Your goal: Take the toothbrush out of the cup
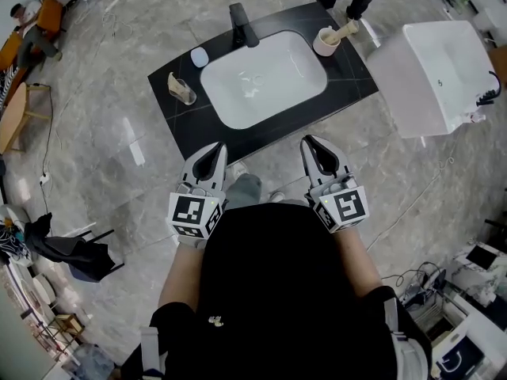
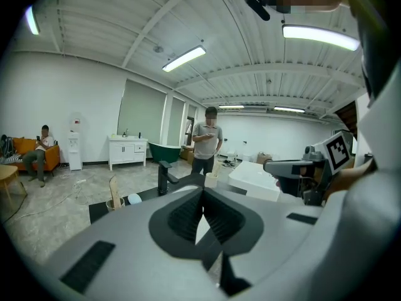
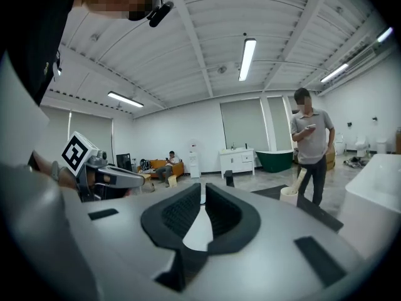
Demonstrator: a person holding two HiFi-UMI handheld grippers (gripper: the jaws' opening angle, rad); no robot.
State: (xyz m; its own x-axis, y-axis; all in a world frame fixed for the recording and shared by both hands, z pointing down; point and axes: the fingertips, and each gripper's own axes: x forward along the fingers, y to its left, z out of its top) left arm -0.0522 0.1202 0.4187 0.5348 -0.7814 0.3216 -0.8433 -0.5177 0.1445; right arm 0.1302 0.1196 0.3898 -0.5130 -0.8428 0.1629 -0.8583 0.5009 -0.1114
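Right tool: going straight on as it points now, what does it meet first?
Probably the white basin in the black counter, heading towards the faucet; height is unclear. The cup with the toothbrush sits off to the right.

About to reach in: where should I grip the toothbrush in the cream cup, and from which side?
Grip the toothbrush by the stem above the cream cup, from above with the right gripper: it leans out over the rim, exposed.
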